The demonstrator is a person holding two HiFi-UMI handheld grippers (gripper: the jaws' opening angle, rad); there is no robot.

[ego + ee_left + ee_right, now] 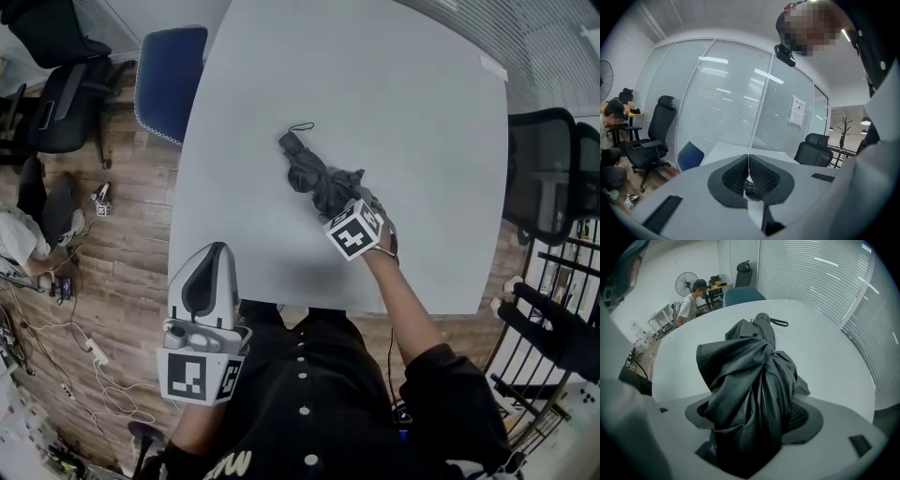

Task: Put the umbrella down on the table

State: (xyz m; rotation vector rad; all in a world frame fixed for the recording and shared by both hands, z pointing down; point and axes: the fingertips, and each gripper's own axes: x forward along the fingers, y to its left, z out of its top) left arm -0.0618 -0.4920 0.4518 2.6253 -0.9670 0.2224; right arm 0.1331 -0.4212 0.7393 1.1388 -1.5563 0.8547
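Observation:
A folded black umbrella (pixel 314 173) lies on the pale grey table (pixel 394 84), its strap loop pointing to the far side. My right gripper (pixel 345 206) points steeply down over the umbrella's near, bunched end. In the right gripper view the loose fabric (pixel 750 390) fills the space between the wide-set jaws of the right gripper (pixel 752 423), and the right pad (pixel 802 417) shows bare beside it. My left gripper (pixel 216 253) hangs off the table's near left corner by my body, jaws shut and empty (pixel 748 174).
A blue chair (pixel 169 80) stands at the table's far left corner. Black office chairs stand at the right (pixel 544 169) and far left (pixel 56 103). A person (pixel 19 239) sits on the wooden floor at the left among cables. Glass walls with blinds (pixel 731 103) stand beyond the table.

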